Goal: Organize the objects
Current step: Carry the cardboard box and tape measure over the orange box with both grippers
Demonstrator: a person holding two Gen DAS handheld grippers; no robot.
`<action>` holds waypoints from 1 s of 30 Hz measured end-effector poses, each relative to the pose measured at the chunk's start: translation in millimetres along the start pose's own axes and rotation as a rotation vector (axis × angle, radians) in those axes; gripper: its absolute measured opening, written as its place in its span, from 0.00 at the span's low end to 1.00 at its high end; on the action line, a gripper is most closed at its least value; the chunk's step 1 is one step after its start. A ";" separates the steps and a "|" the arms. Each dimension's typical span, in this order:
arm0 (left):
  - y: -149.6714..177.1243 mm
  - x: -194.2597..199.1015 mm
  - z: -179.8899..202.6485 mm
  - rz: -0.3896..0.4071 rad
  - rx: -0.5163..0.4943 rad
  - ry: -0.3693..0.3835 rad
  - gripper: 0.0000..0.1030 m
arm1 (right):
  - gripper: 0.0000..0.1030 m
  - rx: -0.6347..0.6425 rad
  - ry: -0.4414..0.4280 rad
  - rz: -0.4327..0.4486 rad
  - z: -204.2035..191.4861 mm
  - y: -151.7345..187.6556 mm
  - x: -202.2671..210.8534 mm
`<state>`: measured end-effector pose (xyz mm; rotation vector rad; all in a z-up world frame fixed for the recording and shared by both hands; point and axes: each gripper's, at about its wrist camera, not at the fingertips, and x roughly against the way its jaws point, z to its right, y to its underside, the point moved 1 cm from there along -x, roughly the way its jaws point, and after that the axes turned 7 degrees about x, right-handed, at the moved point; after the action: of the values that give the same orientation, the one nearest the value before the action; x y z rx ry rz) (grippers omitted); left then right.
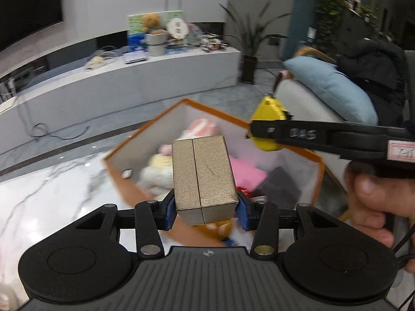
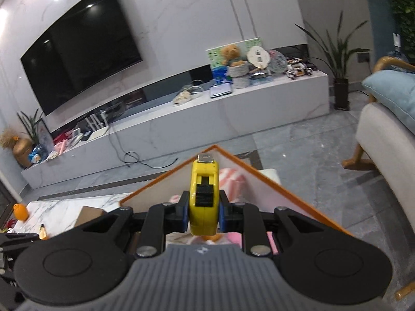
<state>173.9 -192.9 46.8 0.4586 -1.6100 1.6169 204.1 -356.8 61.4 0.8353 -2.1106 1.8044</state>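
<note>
My left gripper (image 1: pixel 206 213) is shut on a gold-brown box (image 1: pixel 203 175) and holds it above the orange-rimmed storage box (image 1: pixel 124 181). That box holds plush toys (image 1: pixel 158 168), pink items (image 1: pixel 243 173) and a dark item. My right gripper (image 2: pixel 203 213) is shut on a yellow tape measure (image 2: pixel 203 194) and holds it over the same orange box (image 2: pixel 259 178). The right gripper also shows in the left wrist view (image 1: pixel 264 132), above the box's right side, with the tape measure (image 1: pixel 269 111) in it.
The orange box stands on a white marble table (image 1: pixel 39 202). A long white TV bench (image 2: pixel 233 114) with toys and a TV (image 2: pixel 77 49) stands behind. A grey sofa with a blue cushion (image 1: pixel 329 88) is at right. Small items lie on the table's left (image 2: pixel 20 211).
</note>
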 end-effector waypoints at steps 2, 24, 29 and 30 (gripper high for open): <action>-1.0 -8.9 10.4 -0.012 -0.016 0.022 0.51 | 0.22 -0.004 0.014 -0.004 7.9 1.3 1.0; 32.5 -79.6 39.2 -0.283 -0.103 0.020 0.51 | 0.22 0.021 0.088 -0.075 43.9 18.7 -14.9; 32.3 -83.7 40.5 -0.325 -0.119 0.005 0.51 | 0.22 0.038 0.086 -0.091 37.2 21.6 -24.7; 31.7 -85.1 40.8 -0.338 -0.124 0.002 0.51 | 0.22 0.040 0.086 -0.095 36.8 22.7 -26.1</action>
<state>192.4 -251.4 -31.6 0.6260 -1.5266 1.2574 219.0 -383.7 21.3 0.8379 -1.9545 1.8062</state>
